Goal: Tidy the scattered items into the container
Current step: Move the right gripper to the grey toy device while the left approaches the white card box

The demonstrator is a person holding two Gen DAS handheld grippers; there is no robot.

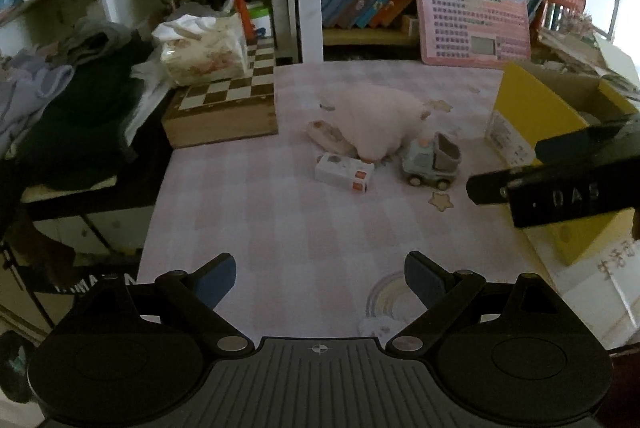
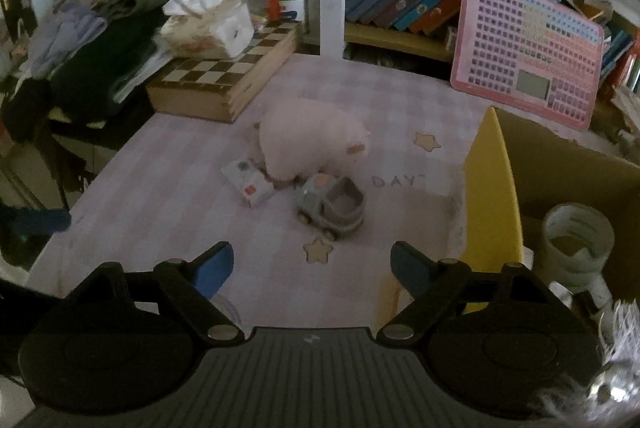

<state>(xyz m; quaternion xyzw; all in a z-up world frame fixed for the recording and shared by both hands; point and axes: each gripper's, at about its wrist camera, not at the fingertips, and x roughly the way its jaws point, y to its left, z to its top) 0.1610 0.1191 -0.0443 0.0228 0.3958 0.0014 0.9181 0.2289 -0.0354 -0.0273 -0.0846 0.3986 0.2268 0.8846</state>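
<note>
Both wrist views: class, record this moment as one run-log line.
left gripper: open, empty | right gripper: open, empty | grey toy truck, pink plush toy: on mat | yellow cardboard box: right of the toys

- Pink plush toy (image 2: 312,140): soft, rounded, resting at mat centre.
- White box (image 2: 250,186): small, orange-marked, lying flat, touching the plush at its 7 o'clock.
- Toy dump truck (image 2: 332,206): grey-blue, upright on wheels, just beside the plush at its 5 o'clock.
- Cardboard box (image 2: 496,196): yellow-sided, open-topped, at 3 o'clock, holding a white tape roll (image 2: 578,242).
</note>
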